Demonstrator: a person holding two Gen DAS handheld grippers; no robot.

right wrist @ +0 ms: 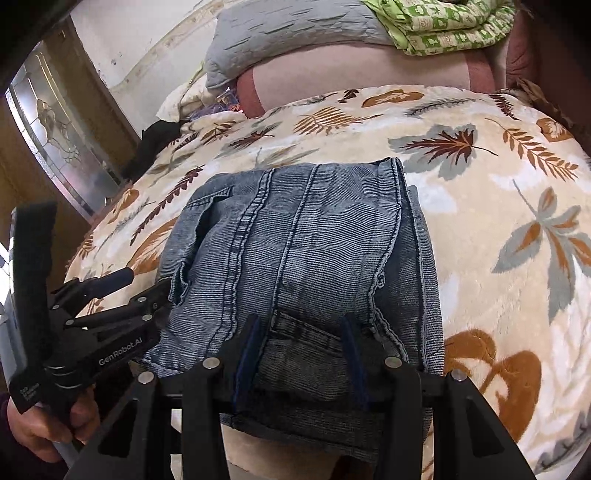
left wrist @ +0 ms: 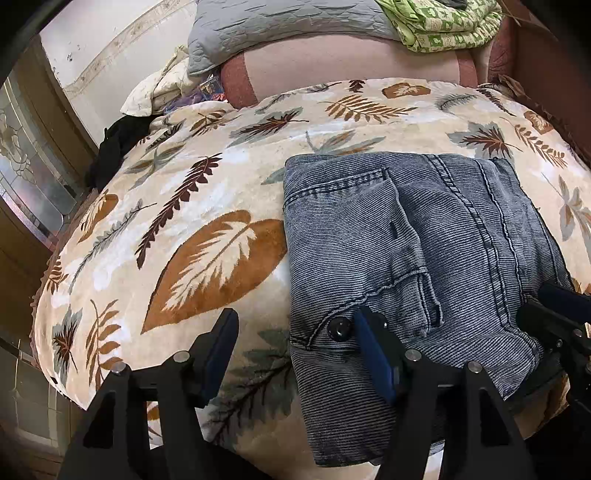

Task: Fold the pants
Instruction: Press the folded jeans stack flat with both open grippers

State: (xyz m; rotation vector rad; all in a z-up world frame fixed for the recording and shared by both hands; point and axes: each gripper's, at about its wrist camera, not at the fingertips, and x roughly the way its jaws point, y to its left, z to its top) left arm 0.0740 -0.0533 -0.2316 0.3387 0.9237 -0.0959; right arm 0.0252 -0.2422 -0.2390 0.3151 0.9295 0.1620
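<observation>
A pair of blue-grey denim pants lies folded into a compact stack on the leaf-patterned blanket. It also shows in the right wrist view. My left gripper is open at the stack's near left edge, its right finger beside the black waist button. It shows from the side in the right wrist view. My right gripper is open over the stack's near end, jaws apart above the denim. Its fingers show at the right in the left wrist view.
A grey quilted pillow and a green patterned cloth lie on a pink bolster at the far end. A dark garment sits at the blanket's left edge. A glass-panelled wooden door stands at left.
</observation>
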